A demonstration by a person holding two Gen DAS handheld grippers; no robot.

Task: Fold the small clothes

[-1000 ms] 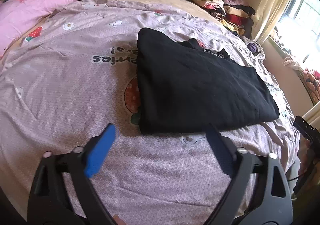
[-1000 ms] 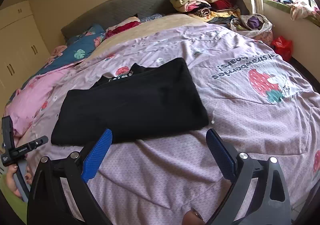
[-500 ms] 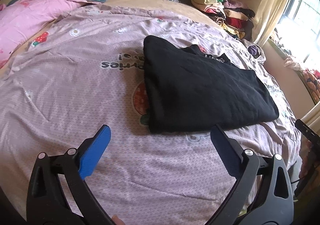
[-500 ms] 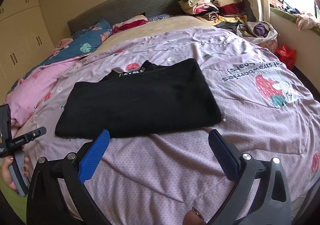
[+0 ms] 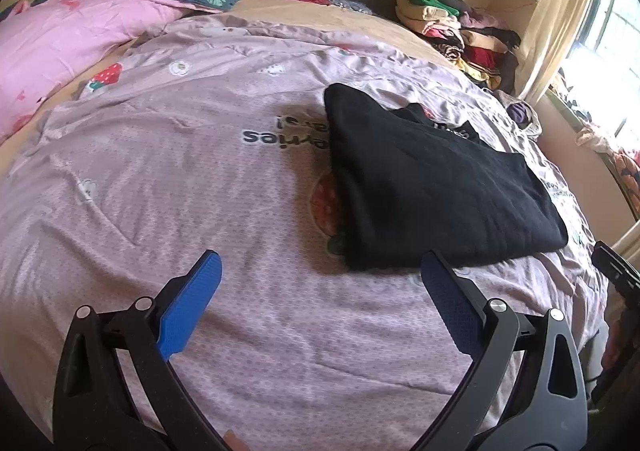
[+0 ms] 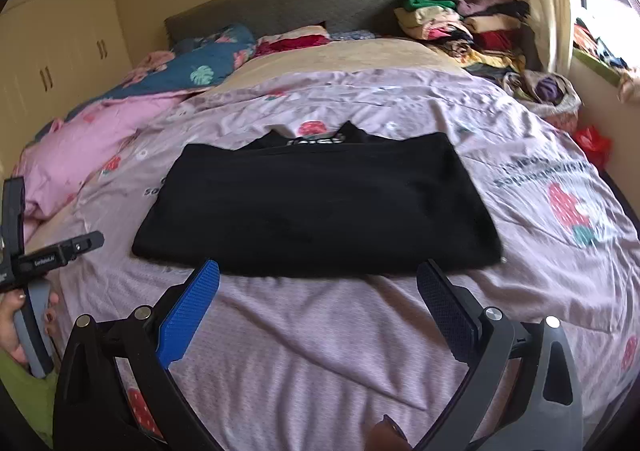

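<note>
1. the black garment (image 6: 316, 207) lies folded into a flat rectangle in the middle of the bed, on the lilac strawberry-print cover (image 6: 540, 179); a collar with pale lettering peeks out along its far edge.
2. in the left wrist view the same black garment (image 5: 432, 183) sits to the right of centre, partly covering a strawberry print and the upside-down dark lettering on the cover (image 5: 160, 179).
3. the right gripper (image 6: 318, 291) hovers just short of the garment's near edge, its blue-padded fingers (image 6: 188, 315) spread wide, nothing between them.
4. the left gripper (image 5: 320, 291) hangs over bare cover near the garment's near-left corner, fingers (image 5: 188, 311) also spread wide and holding nothing.
5. the left hand (image 6: 16, 327) shows at the left edge of the right wrist view, wrapped around a grey handle.
6. beyond the garment: a pink quilt (image 6: 100, 127) and a blue leaf-print quilt (image 6: 200, 67) on the left, a grey headboard (image 6: 288, 7), a heap of folded clothes (image 6: 452, 23) at the right corner, and cream wardrobe doors (image 6: 52, 63).
</note>
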